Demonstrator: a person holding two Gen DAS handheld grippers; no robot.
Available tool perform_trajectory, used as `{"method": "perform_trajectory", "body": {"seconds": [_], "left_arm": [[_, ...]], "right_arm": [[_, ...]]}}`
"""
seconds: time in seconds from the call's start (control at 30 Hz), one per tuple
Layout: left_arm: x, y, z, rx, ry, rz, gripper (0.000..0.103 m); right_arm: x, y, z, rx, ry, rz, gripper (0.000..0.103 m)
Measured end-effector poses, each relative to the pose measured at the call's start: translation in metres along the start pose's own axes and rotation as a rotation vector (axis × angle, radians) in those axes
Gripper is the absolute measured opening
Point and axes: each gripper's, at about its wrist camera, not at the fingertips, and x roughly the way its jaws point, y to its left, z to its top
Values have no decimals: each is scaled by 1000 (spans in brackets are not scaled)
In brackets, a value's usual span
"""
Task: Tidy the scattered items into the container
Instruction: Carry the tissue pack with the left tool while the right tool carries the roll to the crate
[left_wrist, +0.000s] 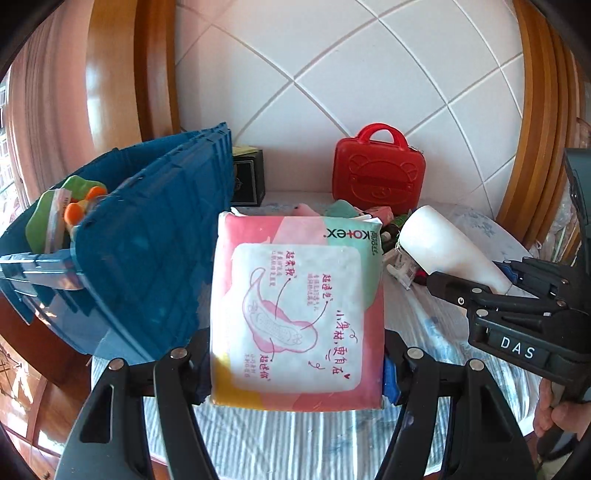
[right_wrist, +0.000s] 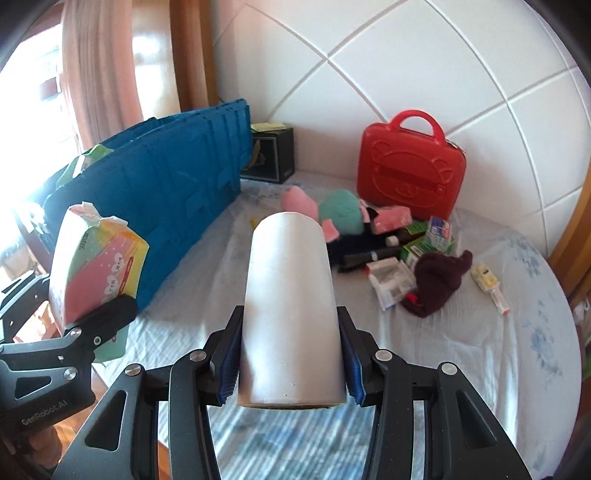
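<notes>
Left gripper clamps pad pack; right gripper clamps white roll.

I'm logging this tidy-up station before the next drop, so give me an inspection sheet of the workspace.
Surface: table under a pale floral cloth, bare cloth in front.
Job's things: pad pack and white roll held up off the cloth; blue crate at the left already holds some green and orange items.
Clutter: red case, dark sock, plush toys, small boxes, black box by the wall.
Grippers: left gripper shut on the pack; right gripper shut on the roll.
Cables: nothing seen.
Surroundings: white tiled wall, wooden frame, pink curtain.
</notes>
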Motion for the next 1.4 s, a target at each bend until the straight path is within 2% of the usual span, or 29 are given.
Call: {"method": "perform_trajectory", "body": {"seconds": [0.2, 0.43, 0.6, 0.7, 0.77, 0.9, 1.03, 1.13, 1.23, 1.4], "left_arm": [[-28, 57, 11, -30, -67, 24, 66], [-36, 95, 42, -59, -143, 61, 66], [-37, 142, 74, -95, -159, 145, 66], [-34, 181, 92, -113, -149, 235, 66], [-26, 213, 105, -130, -124, 270, 66], [0, 276, 126, -150, -53, 257, 66], [43, 334, 145, -96, 75, 262, 66], [77, 373, 155, -70, 183, 267, 66], [105, 397, 159, -57, 284, 266, 66], [137, 409, 157, -24, 379, 214, 67]], "right_arm": [[-3, 71, 26, -53, -41, 28, 45], [3, 105, 59, -103, -92, 65, 45], [12, 126, 98, -152, -139, 124, 45], [21, 150, 122, -188, -149, 134, 46], [32, 171, 140, -204, -136, 166, 46], [60, 217, 171, -220, -105, 179, 46], [92, 261, 202, -179, -47, 201, 46], [118, 295, 224, -159, 1, 182, 46], [144, 322, 237, -139, 67, 170, 46], [184, 358, 242, -166, 157, 109, 46]]}}
